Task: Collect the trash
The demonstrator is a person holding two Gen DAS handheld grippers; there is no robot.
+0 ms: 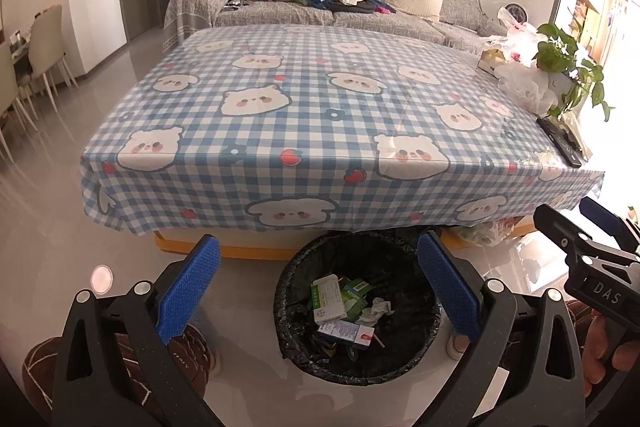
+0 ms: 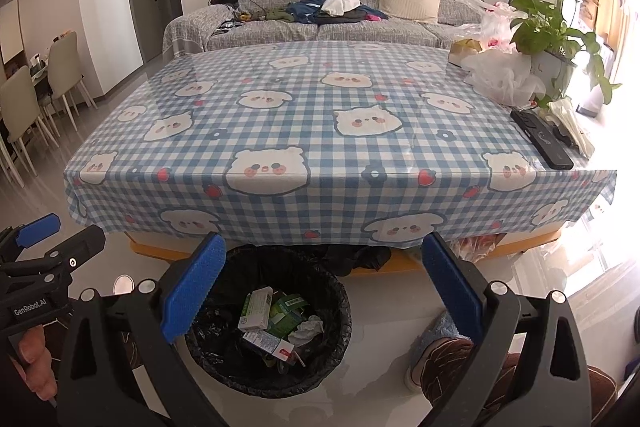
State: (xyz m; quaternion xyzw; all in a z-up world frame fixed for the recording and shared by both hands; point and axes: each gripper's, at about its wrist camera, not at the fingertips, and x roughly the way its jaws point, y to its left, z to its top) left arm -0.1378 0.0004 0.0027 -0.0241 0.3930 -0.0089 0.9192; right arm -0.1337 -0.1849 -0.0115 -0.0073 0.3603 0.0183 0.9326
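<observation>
A black-lined trash bin (image 1: 296, 287) stands on the floor in front of the table and holds medicine boxes (image 1: 329, 297) and a crumpled tissue (image 1: 376, 309). It also shows in the right wrist view (image 2: 340, 303), with boxes (image 2: 256, 309) and tissue (image 2: 308, 331) inside. My left gripper (image 1: 318, 287) is open and empty above the bin. My right gripper (image 2: 322, 287) is open and empty, above the bin's right side. The right gripper shows at the right edge of the left view (image 1: 592, 243); the left gripper shows at the left edge of the right view (image 2: 44, 247).
The table (image 1: 320, 115) has a blue checked cloth with bear prints. At its right end are plastic bags (image 2: 500, 75), a potted plant (image 2: 548, 39) and a black remote (image 2: 542, 143). A grey sofa (image 2: 320, 11) stands behind. My feet in slippers (image 2: 440, 359) are on the glossy floor.
</observation>
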